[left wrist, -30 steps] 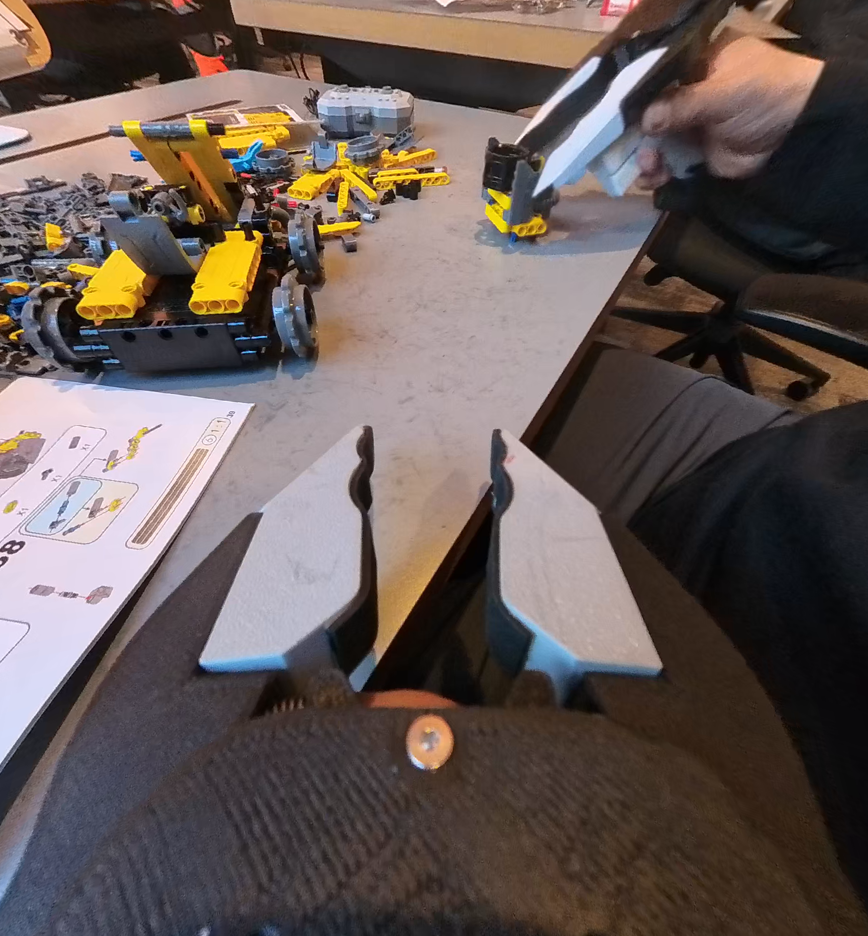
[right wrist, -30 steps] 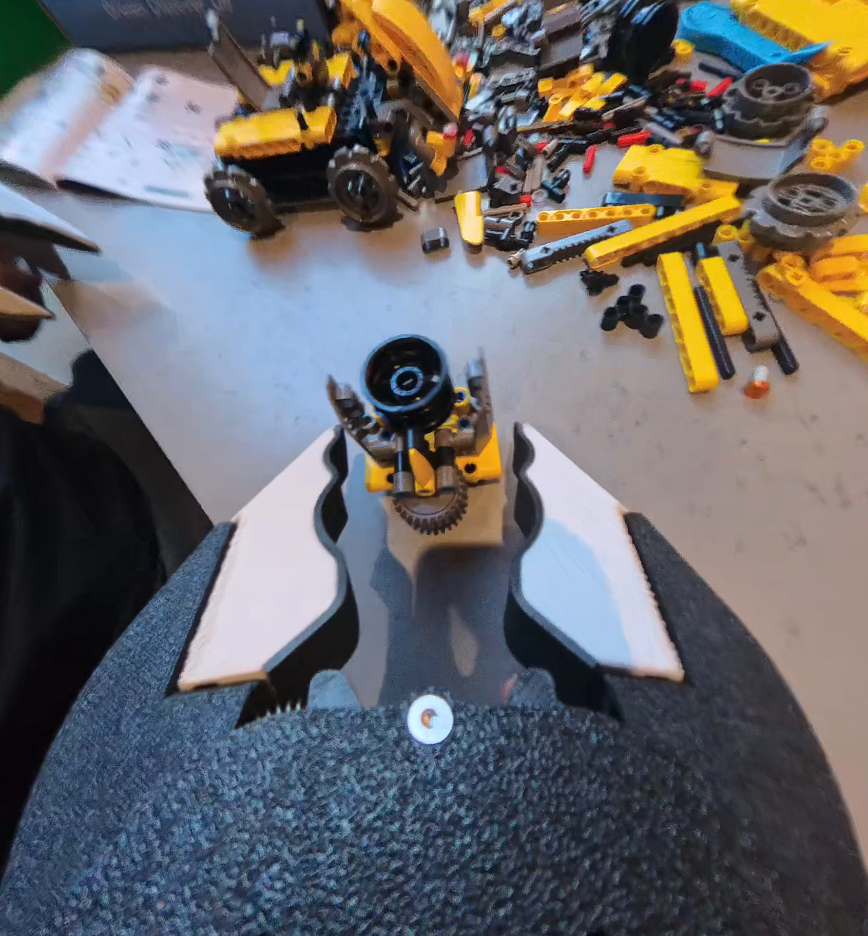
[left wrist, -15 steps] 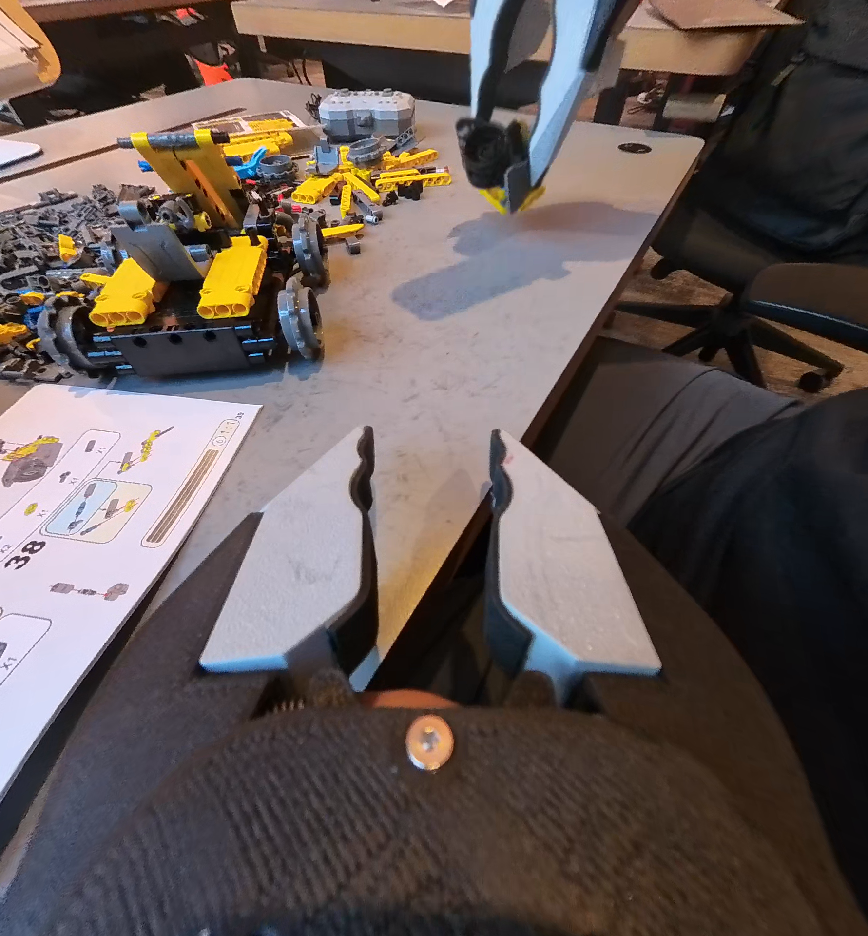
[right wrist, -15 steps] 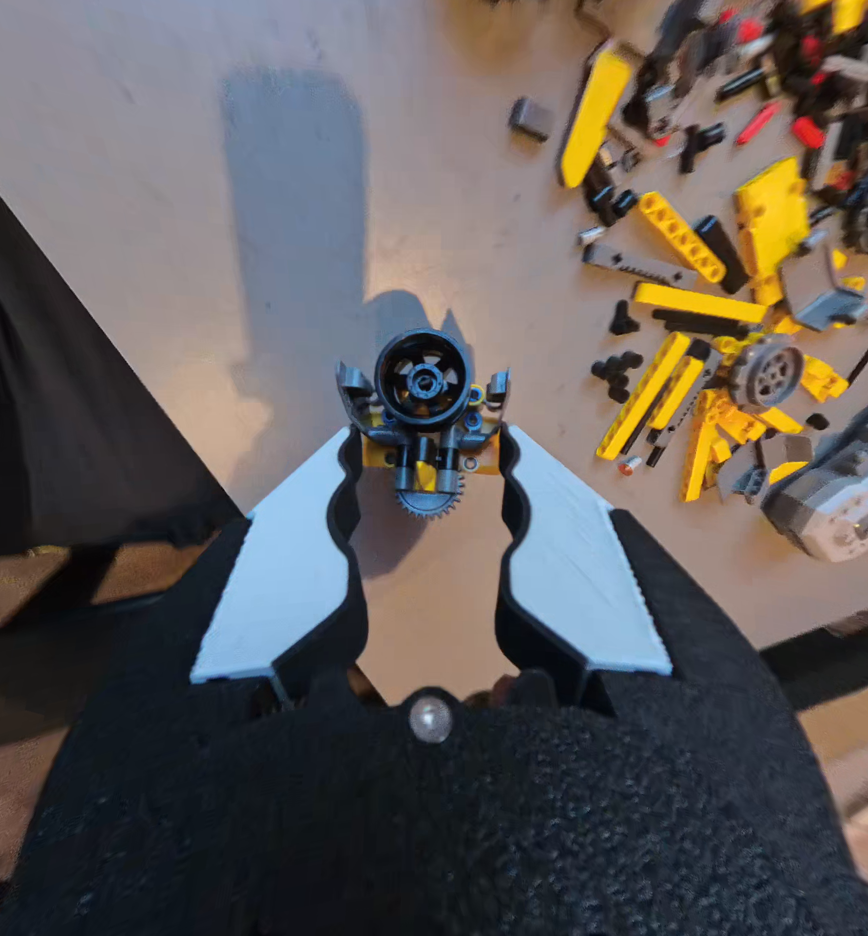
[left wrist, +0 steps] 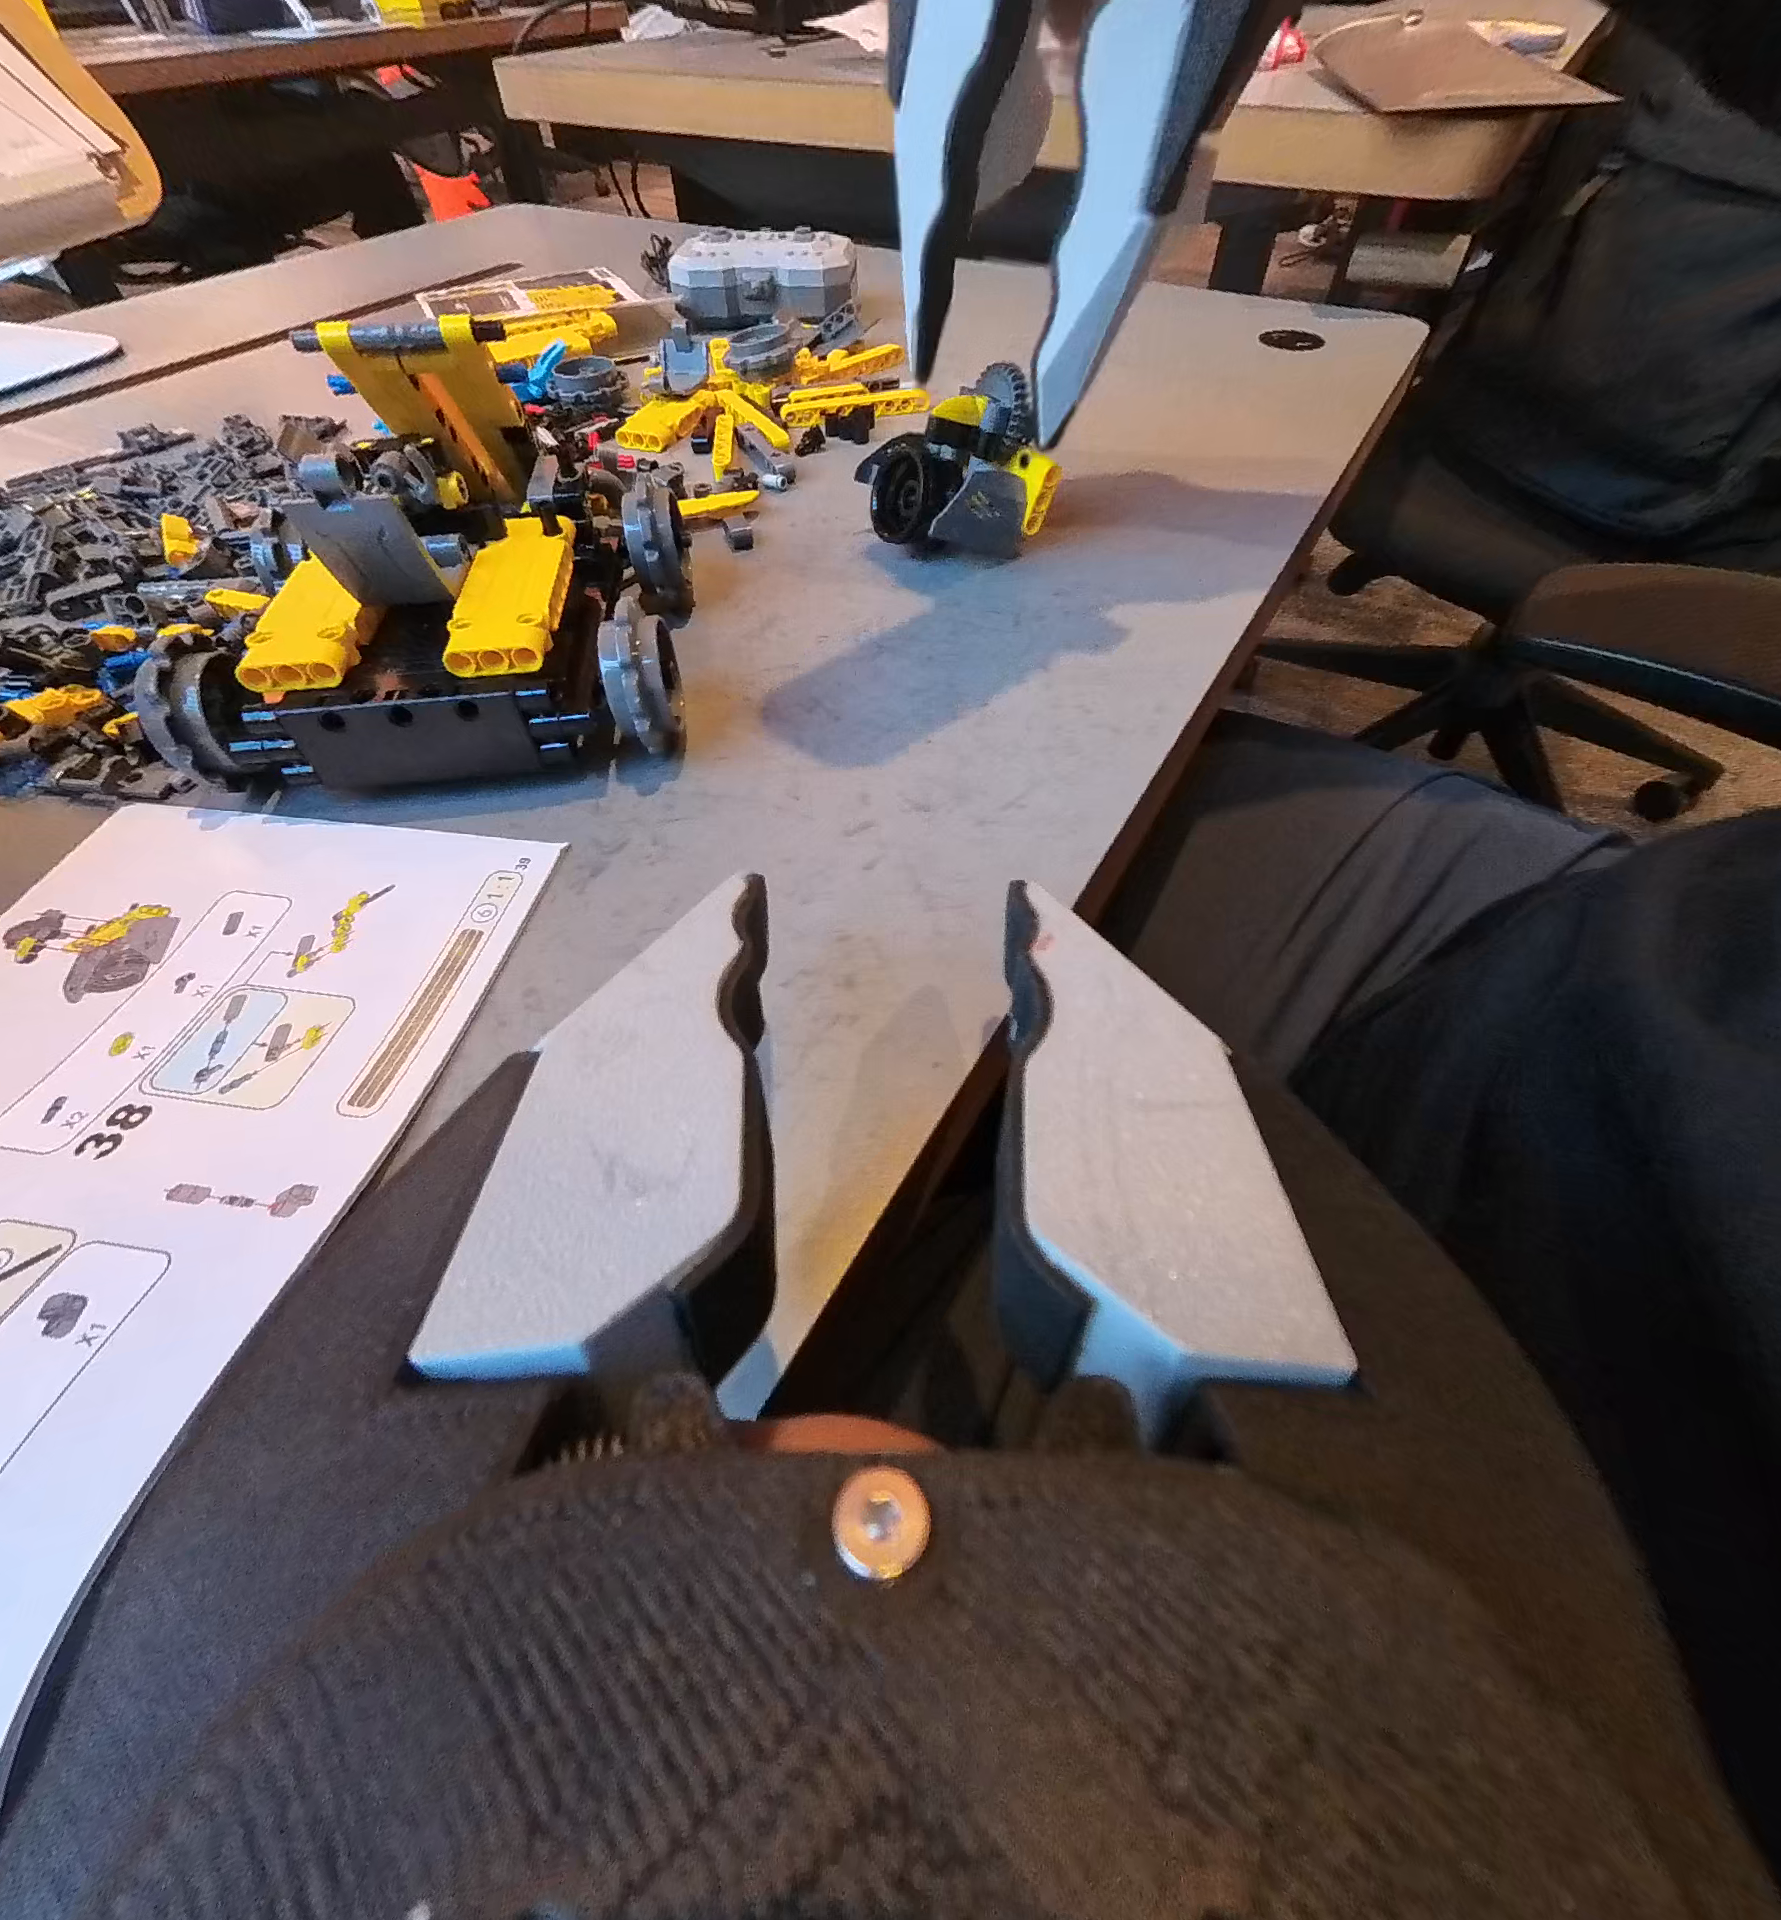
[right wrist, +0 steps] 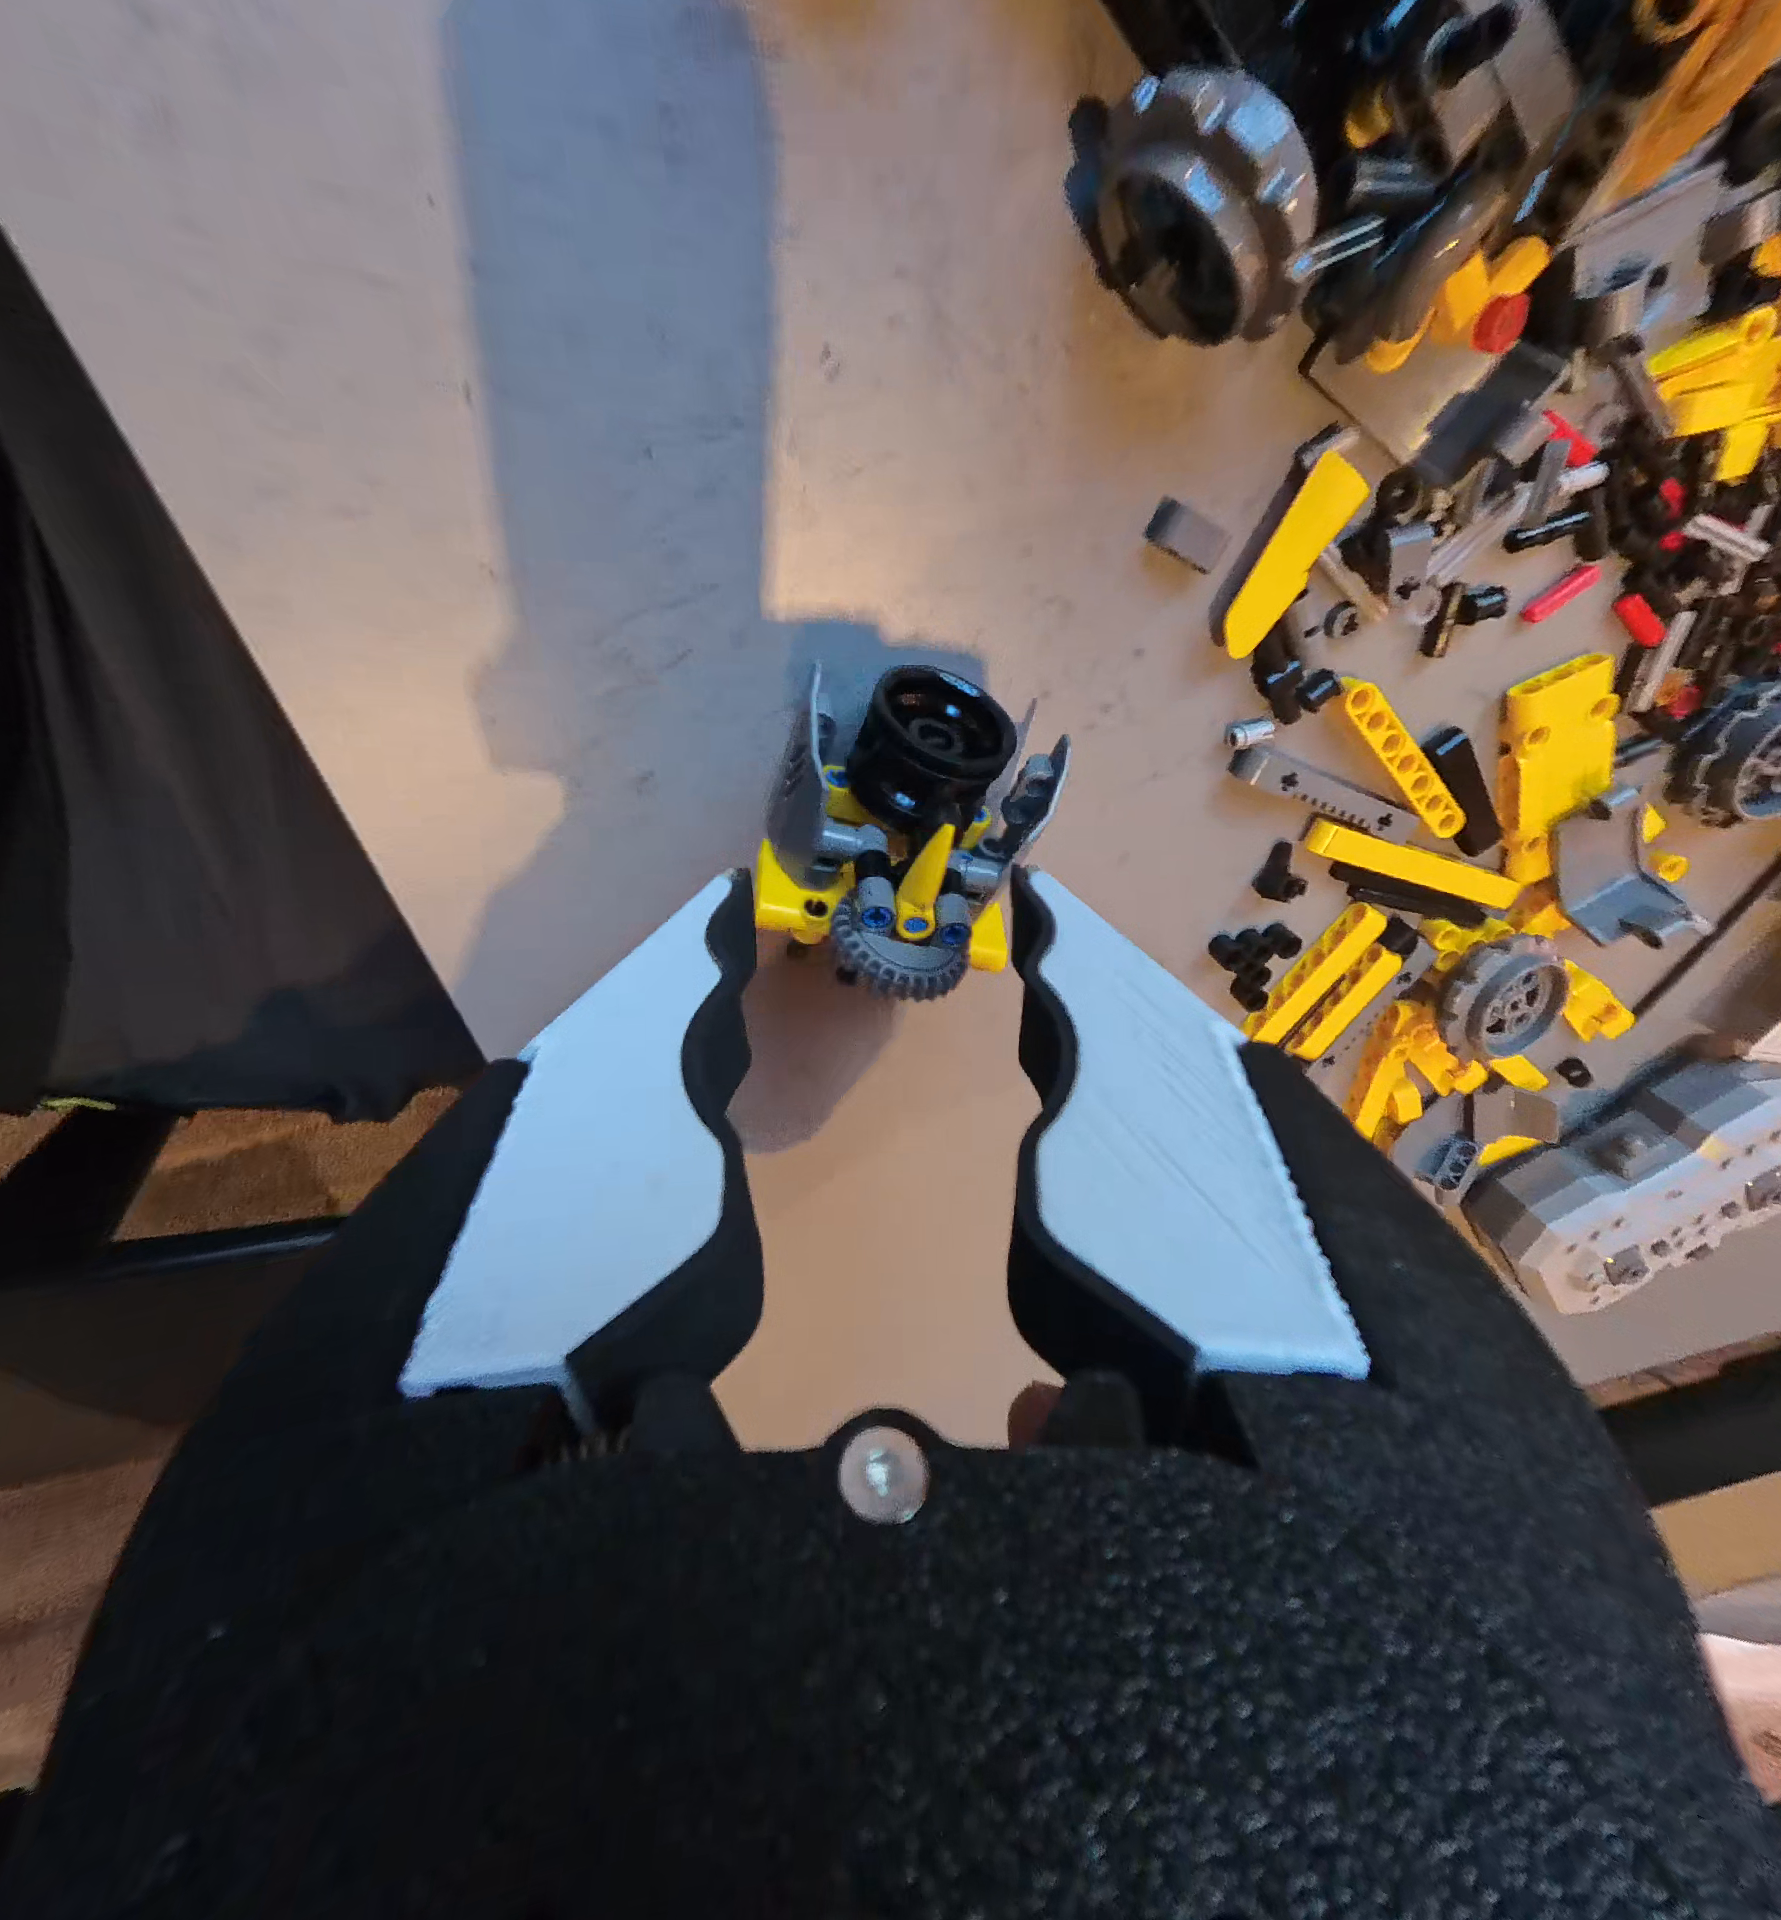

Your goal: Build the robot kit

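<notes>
A small yellow, grey and black wheel assembly [left wrist: 953, 499] rests tilted on the grey table [left wrist: 917, 727] near its right edge. My right gripper [left wrist: 990, 405] points down over it. In the right wrist view the right gripper [right wrist: 875, 883] has its fingertips against both sides of the assembly's [right wrist: 927, 748] yellow base, with the grey gear between them. My left gripper [left wrist: 881, 914] is open and empty, low over the table's near edge. A half-built yellow and black vehicle [left wrist: 418, 623] stands at the left.
An open instruction booklet [left wrist: 138, 1091] lies at the near left. Loose yellow and black parts [right wrist: 1437, 831] and a grey hub block [right wrist: 1644, 1174] lie beyond the assembly. A person's leg [left wrist: 1333, 883] and an office chair [left wrist: 1644, 644] are right of the table edge. Spacing between my two grippers at the tips: around 20 cm. To reach the grey hub block [right wrist: 1644, 1174] in a straight line is about 25 cm for my right fingers, about 45 cm for my left. The left camera catches it too, in the left wrist view [left wrist: 760, 268].
My right gripper closed on the wheel assembly, lifted it and turned to point down. It has now lowered it onto the table, where it tilts. The left gripper has barely moved.
</notes>
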The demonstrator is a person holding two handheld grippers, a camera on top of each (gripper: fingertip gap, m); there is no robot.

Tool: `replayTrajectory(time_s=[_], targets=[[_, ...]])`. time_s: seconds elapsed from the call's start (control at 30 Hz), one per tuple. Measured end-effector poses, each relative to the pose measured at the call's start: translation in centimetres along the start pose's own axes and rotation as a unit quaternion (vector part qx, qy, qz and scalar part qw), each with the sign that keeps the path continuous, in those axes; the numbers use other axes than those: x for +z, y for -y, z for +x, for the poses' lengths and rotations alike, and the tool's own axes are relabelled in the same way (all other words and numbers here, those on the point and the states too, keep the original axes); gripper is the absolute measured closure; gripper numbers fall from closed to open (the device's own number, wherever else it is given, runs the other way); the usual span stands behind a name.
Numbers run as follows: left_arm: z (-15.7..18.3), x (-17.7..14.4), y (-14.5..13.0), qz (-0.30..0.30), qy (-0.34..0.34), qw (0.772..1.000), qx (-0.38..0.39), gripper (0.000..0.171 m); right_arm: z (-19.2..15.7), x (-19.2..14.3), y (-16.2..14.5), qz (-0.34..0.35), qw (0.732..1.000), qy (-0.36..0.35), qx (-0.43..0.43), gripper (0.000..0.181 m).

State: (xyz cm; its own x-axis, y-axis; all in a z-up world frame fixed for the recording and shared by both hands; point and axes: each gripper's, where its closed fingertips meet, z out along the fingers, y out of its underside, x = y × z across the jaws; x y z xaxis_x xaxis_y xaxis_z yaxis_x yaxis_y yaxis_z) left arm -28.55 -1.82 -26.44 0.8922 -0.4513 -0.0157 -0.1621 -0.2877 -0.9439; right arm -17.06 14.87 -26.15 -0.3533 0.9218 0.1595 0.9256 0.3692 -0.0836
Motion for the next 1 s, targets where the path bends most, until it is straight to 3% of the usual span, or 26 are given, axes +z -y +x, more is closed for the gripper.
replayTrajectory(time_s=[0.17, 0.33, 0.47, 0.67, 0.87, 1.0], targets=[[0.0, 0.0, 0.1, 0.000, 0.000, 1.000, -0.002, 0.128, 1.0, -3.6, 0.2, 0.143, 0.986, -0.057, 0.070, 0.129], [0.4, 0.2, 0.0, 0.000, -0.007, 1.000, -0.006, 0.128, 1.6, -4.9, -2.1, 0.310, 0.921, -0.081, 0.222, 0.127], [0.8, 0.5, -0.2, -0.006, -0.011, 1.000, -0.001, 0.128, 1.2, -2.8, -4.2, 0.345, 0.884, -0.094, 0.303, 0.121], [1.0, 0.9, -0.6, -0.016, -0.010, 1.000, 0.001, 0.129, 0.5, -1.9, -2.8, 0.405, 0.842, -0.064, 0.350, 0.116], [0.8, 0.8, -0.7, -0.015, -0.009, 1.000, -0.004, 0.129, 0.8, -1.1, -2.0, 0.414, 0.833, -0.050, 0.365, 0.114], [0.8, 0.6, -0.5, -0.011, -0.010, 1.000, -0.003, 0.129, 0.3, -0.4, -1.3, 0.406, 0.843, -0.035, 0.350, 0.127]])
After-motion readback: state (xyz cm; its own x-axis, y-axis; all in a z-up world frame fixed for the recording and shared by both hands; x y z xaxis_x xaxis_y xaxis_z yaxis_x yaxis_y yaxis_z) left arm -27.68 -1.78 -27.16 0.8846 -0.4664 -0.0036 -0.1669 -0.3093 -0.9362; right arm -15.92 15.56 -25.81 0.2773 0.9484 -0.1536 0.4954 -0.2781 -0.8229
